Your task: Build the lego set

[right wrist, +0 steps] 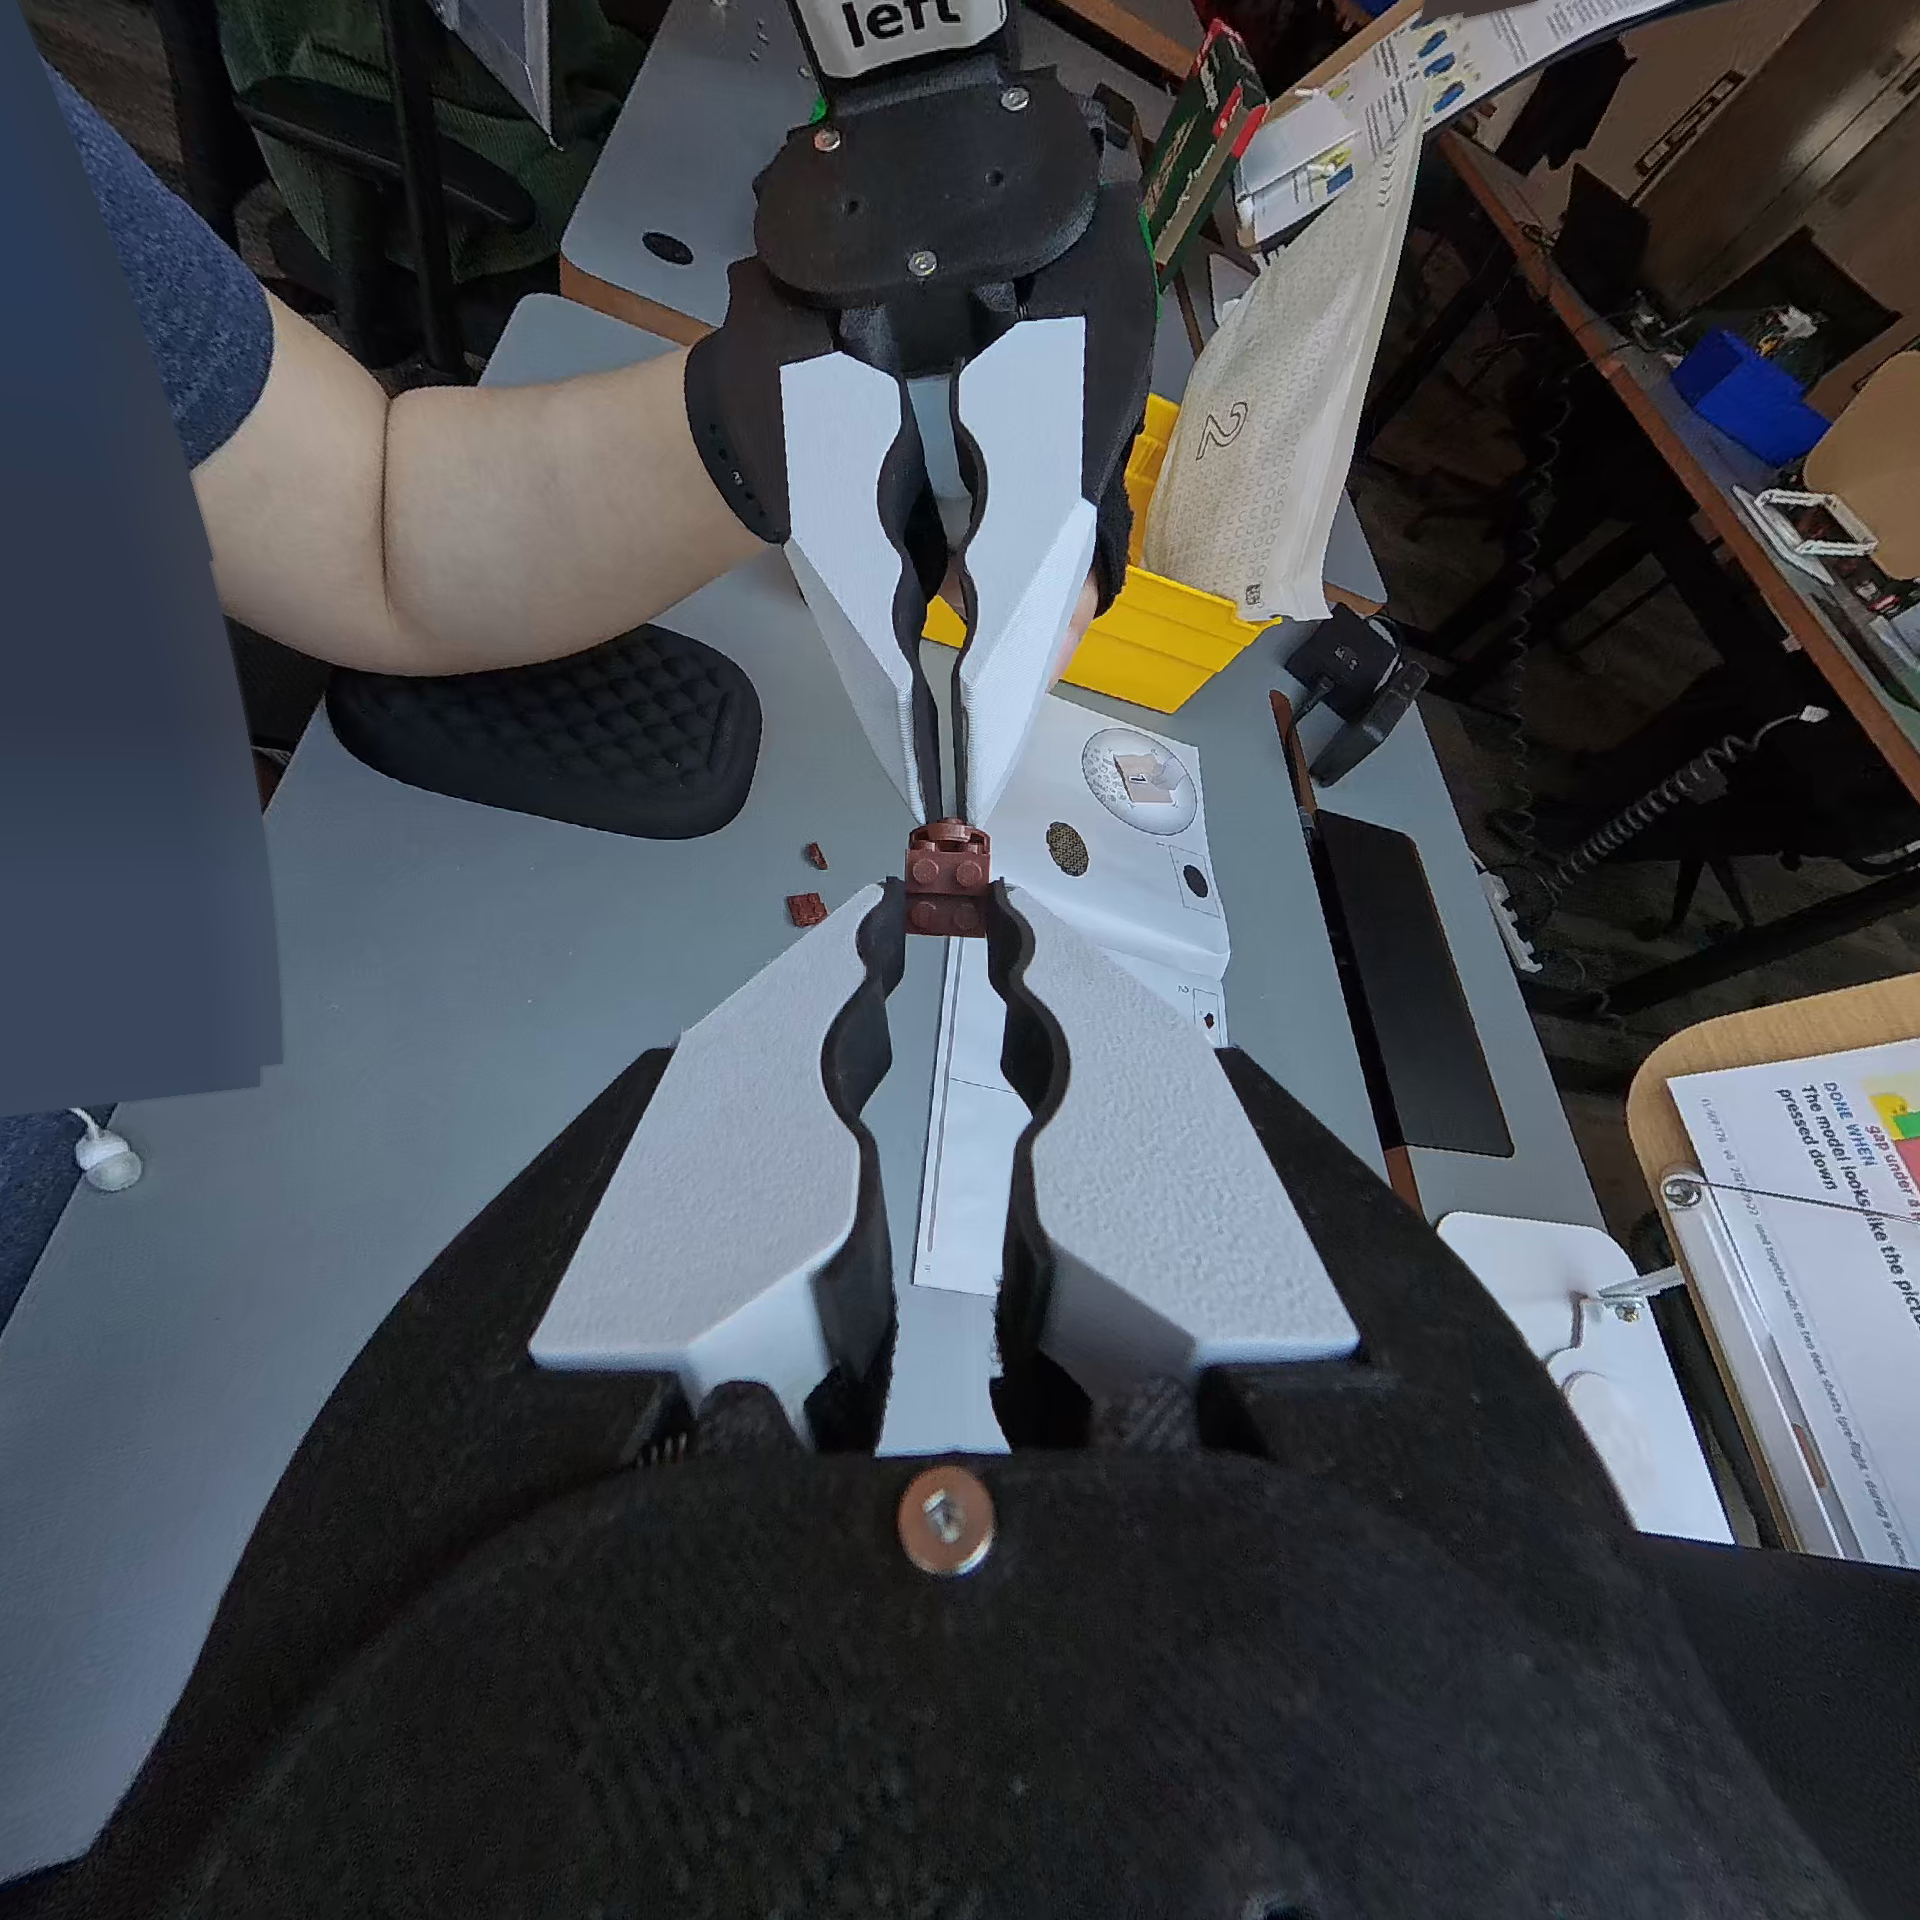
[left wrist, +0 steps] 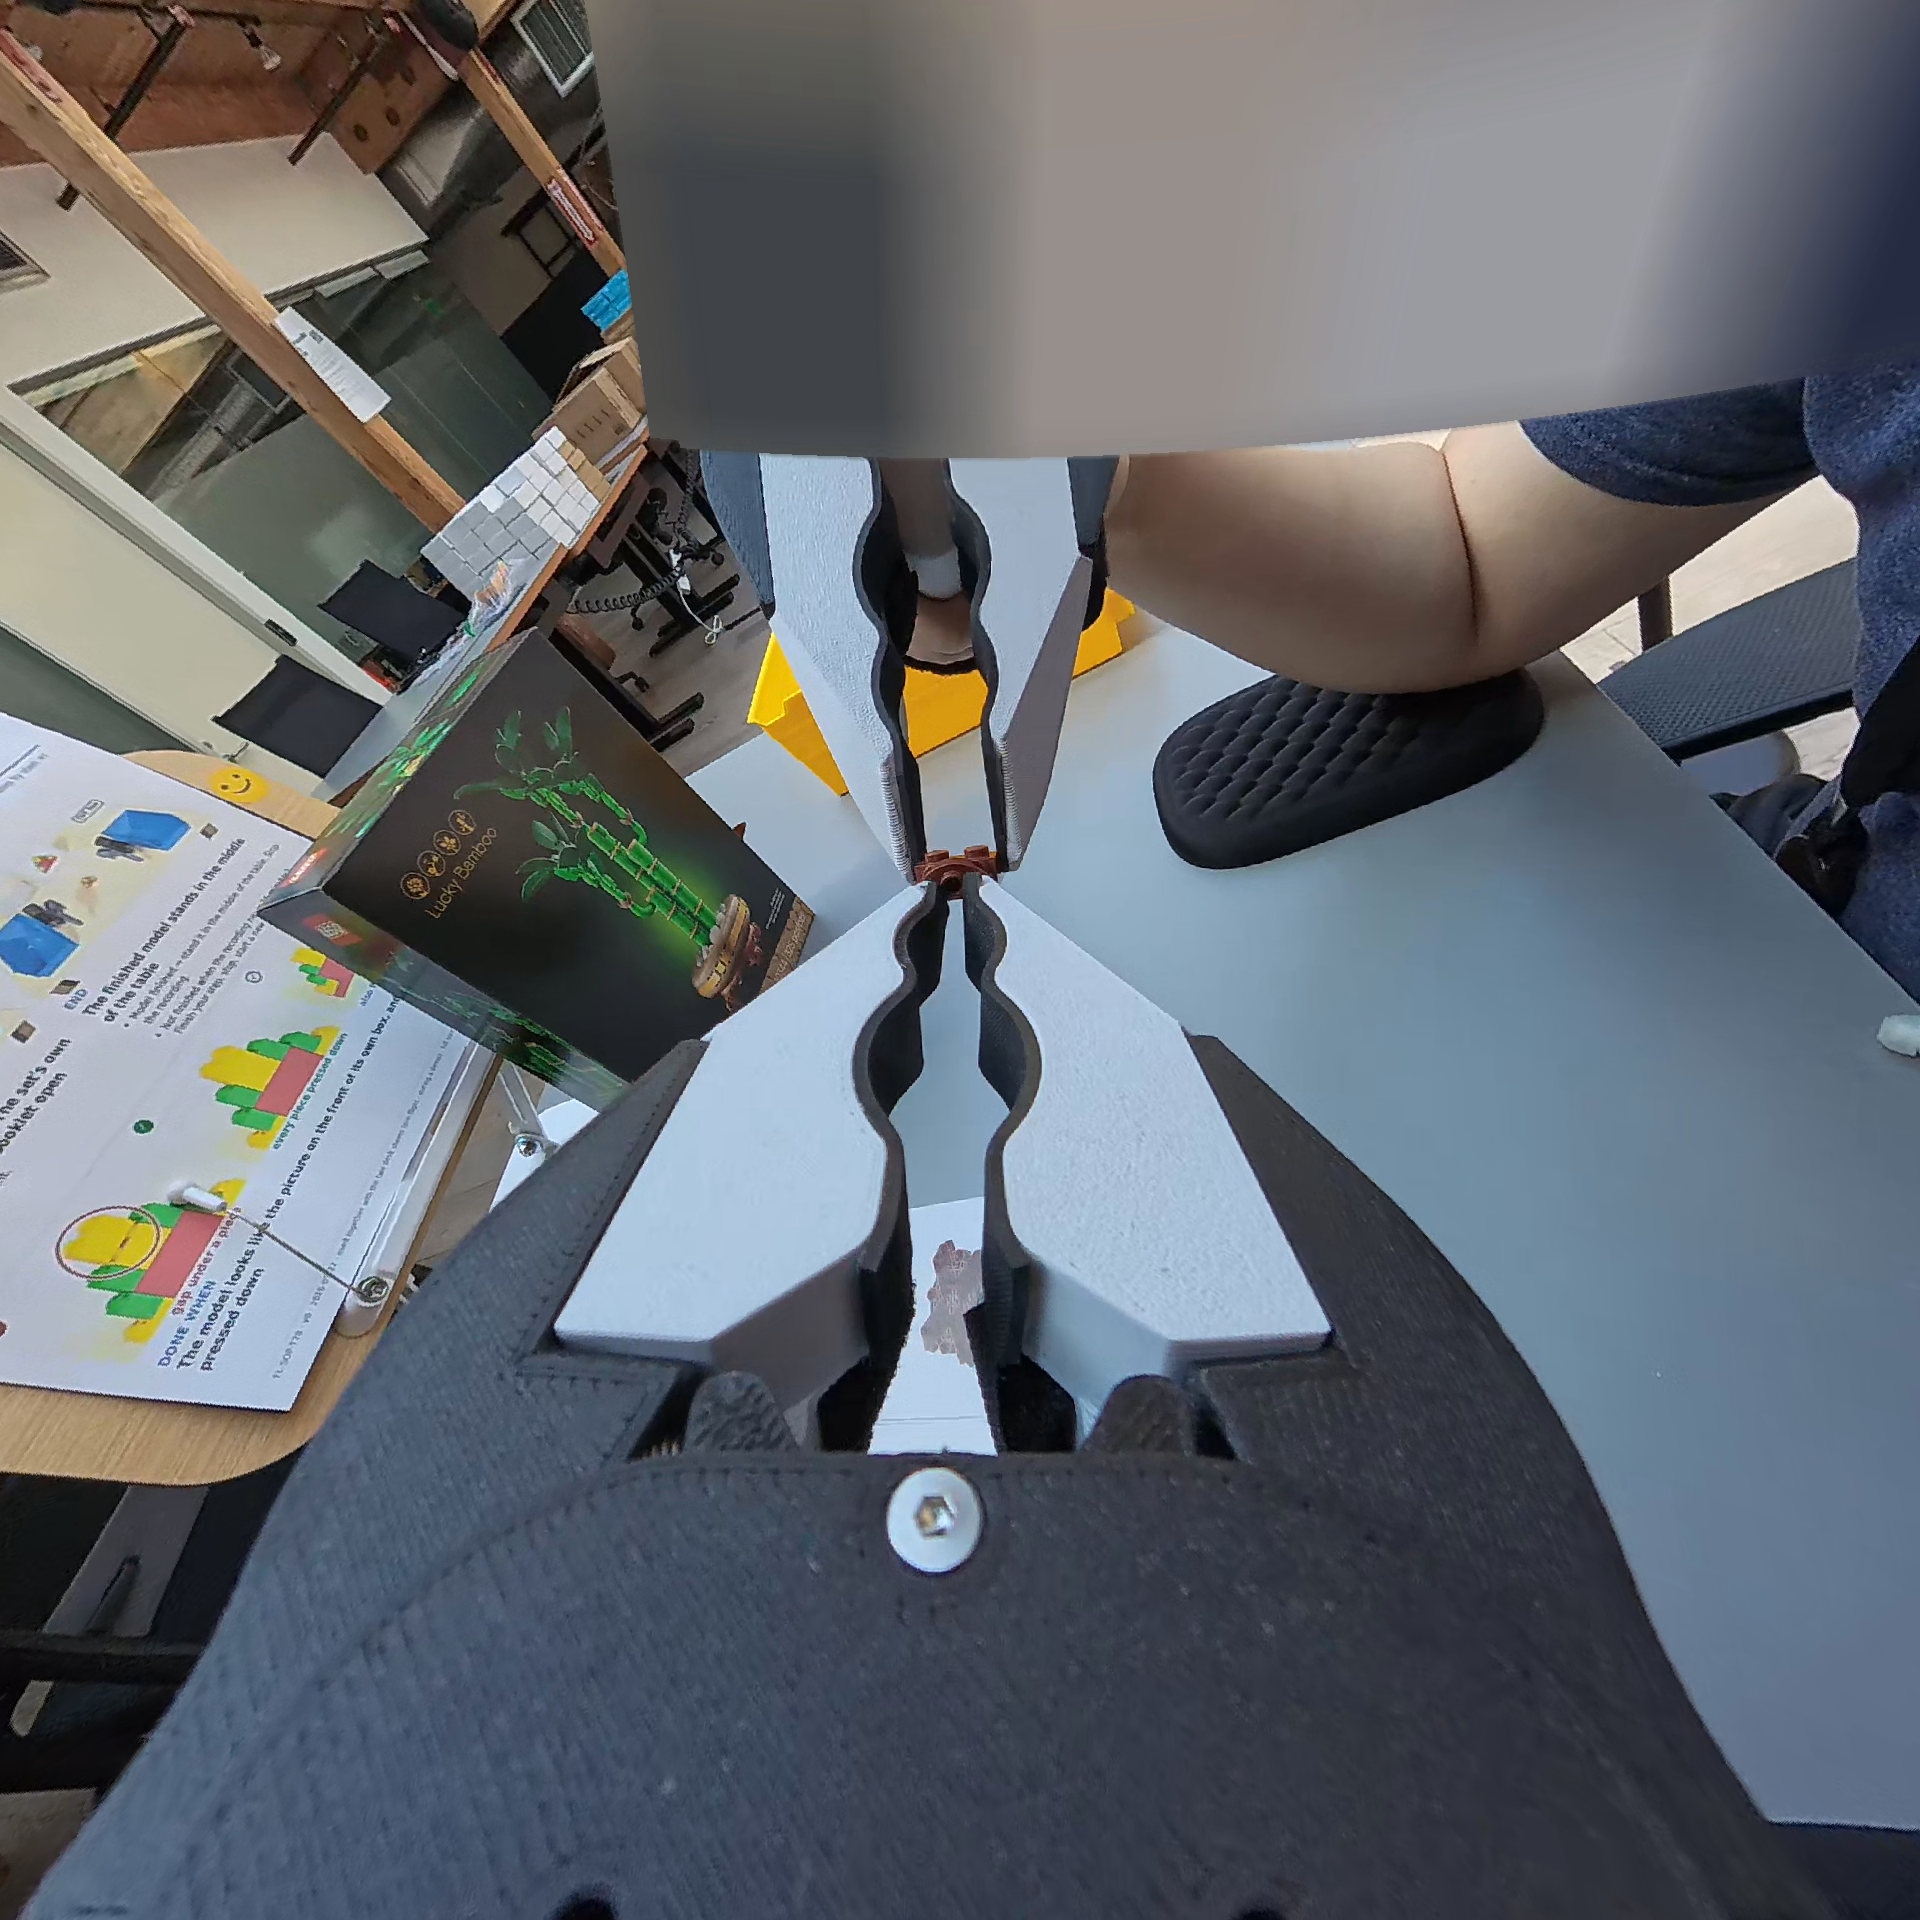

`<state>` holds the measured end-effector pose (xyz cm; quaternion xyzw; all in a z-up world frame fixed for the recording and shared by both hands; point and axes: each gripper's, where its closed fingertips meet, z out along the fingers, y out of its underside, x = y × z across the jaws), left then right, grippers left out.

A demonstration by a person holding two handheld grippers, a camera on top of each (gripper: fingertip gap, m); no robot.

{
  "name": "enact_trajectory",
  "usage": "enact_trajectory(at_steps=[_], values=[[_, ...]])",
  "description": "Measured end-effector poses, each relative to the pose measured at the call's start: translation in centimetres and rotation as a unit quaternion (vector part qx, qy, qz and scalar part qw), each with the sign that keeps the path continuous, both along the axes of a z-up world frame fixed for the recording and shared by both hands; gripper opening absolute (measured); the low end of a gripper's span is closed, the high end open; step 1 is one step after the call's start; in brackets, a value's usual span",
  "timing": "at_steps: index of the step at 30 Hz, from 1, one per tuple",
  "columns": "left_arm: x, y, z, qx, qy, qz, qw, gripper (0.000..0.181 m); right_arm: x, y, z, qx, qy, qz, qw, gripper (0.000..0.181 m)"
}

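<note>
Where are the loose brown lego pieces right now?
In the right wrist view, two loose brown lego pieces lie on the grey table, left of the right gripper, between it and the black wrist rest.

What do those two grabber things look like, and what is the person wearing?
Each gripper, the left gripper and the right gripper, has two pale grey wedge-shaped fingers with wavy black inner pads, set in a ribbed black body with a silver screw. The left one carries a white label. No cables show. The person wears a short blue sleeve.
</note>
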<state>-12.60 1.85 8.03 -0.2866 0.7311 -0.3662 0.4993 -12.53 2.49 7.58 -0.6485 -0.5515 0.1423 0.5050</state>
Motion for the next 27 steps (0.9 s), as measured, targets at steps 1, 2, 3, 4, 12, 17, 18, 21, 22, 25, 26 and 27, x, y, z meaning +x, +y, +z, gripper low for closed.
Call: enact_trajectory(at_steps=[1, 2, 3, 4, 12, 17, 18, 21, 22, 25, 26, 27], values=[[0.0, 0.0, 0.0, 0.003, -0.001, 0.000, 1.000, 0.001, 0.0, 0.0, 0.0, 0.001, 0.000, 0.000, 1.000, 0.015], [0.0, 0.0, 0.0, 0.003, -0.002, 0.000, 1.000, 0.001, 0.0, 0.0, 0.0, 0.000, 0.001, 0.000, 1.000, 0.015], [0.0, -0.1, 0.0, 0.002, 0.000, -0.001, 1.000, 0.001, 0.0, -0.1, 0.0, -0.003, 0.000, 0.002, 1.000, 0.015], [0.0, -0.1, -0.1, 0.002, 0.004, -0.001, 1.000, 0.001, 0.0, -0.2, -0.1, -0.006, -0.003, 0.002, 1.000, 0.015], [0.7, 0.2, -1.8, 0.020, 0.045, 0.018, 0.999, 0.001, 0.6, 0.2, -1.8, -0.042, -0.035, -0.014, 0.998, 0.014], [0.8, 0.2, -2.8, 0.022, 0.072, 0.019, 0.997, 0.001, 0.7, 0.4, -3.0, -0.051, -0.067, -0.021, 0.996, 0.014], [0.8, 0.3, -2.9, 0.021, 0.073, 0.020, 0.997, 0.001, 0.7, 0.4, -3.0, -0.052, -0.065, -0.021, 0.996, 0.014], [0.8, 0.3, -2.8, 0.022, 0.075, 0.023, 0.997, 0.001, 0.6, 0.3, -2.9, -0.057, -0.059, -0.017, 0.996, 0.014], [0.8, 0.3, -2.9, 0.026, 0.079, 0.024, 0.996, 0.001, 0.6, 0.3, -3.0, -0.057, -0.064, -0.018, 0.996, 0.014], [0.7, 0.3, -3.5, 0.037, 0.095, 0.030, 0.994, 0.001, 0.6, 0.4, -3.6, -0.058, -0.081, -0.025, 0.995, 0.014], [0.8, 0.4, -3.7, 0.040, 0.099, 0.033, 0.994, 0.001, 0.6, 0.4, -3.7, -0.062, -0.083, -0.026, 0.994, 0.014], [0.8, 0.4, -3.8, 0.042, 0.102, 0.036, 0.993, 0.001, 0.7, 0.4, -3.8, -0.066, -0.084, -0.028, 0.994, 0.014]])
